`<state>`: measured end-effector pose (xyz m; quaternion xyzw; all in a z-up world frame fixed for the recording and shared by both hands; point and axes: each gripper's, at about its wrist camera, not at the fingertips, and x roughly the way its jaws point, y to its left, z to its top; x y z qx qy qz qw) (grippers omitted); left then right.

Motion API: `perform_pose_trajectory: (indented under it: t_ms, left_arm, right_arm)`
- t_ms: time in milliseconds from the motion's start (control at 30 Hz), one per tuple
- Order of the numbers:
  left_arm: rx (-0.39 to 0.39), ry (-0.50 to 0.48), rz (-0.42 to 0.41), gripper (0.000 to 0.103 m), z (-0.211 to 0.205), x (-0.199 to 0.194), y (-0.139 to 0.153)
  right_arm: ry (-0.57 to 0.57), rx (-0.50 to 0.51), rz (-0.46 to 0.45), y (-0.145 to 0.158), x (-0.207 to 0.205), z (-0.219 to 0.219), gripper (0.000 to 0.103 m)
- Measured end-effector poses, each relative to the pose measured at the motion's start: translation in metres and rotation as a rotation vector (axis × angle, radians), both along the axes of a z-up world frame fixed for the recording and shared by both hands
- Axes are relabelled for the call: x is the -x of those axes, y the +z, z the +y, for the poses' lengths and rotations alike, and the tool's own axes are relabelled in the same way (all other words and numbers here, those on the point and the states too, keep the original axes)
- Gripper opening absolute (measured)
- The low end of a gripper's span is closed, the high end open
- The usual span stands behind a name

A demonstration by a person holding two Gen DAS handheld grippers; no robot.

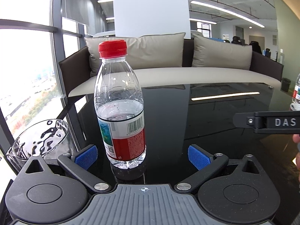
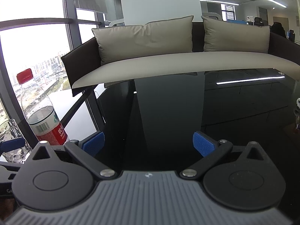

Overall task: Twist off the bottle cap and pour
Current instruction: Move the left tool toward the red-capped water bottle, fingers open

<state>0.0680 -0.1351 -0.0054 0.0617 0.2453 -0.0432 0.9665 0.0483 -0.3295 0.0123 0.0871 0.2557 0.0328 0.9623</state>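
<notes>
A clear plastic water bottle [image 1: 121, 112] with a red screw cap [image 1: 112, 48] and a red-and-white label stands upright on the black glass table [image 1: 206, 121], about half full. My left gripper [image 1: 142, 157] is open, and the bottle's base stands between its blue pads, closer to the left pad [image 1: 86, 156], touching neither. A clear drinking glass [image 1: 40, 140] stands just left of that gripper. In the right wrist view the same bottle [image 2: 42, 112] and glass [image 2: 11, 140] appear at the far left. My right gripper [image 2: 149, 144] is open over bare table with nothing between its fingers.
A brown sofa [image 1: 187, 71] with beige cushions stands beyond the table's far edge. Tall windows run along the left. A second bottle [image 1: 296, 93] shows at the right edge of the left wrist view, above the other gripper's black body [image 1: 271, 123] and a hand [image 1: 297, 150].
</notes>
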Motion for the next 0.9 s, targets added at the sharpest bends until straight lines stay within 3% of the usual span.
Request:
perform_pose_trajectory:
  t_ms: [467,900]
  left_arm:
    - [-0.007,0.018,-0.02,0.102,-0.011,-0.009,0.001]
    - [-0.084,0.095,-0.045,0.102,-0.024,-0.019,-0.002]
  right_arm:
    - [-0.004,-0.005,0.012,-0.002,-0.005,-0.002,0.103]
    - [-0.018,-0.015,0.009,-0.002,-0.005,-0.006,0.103]
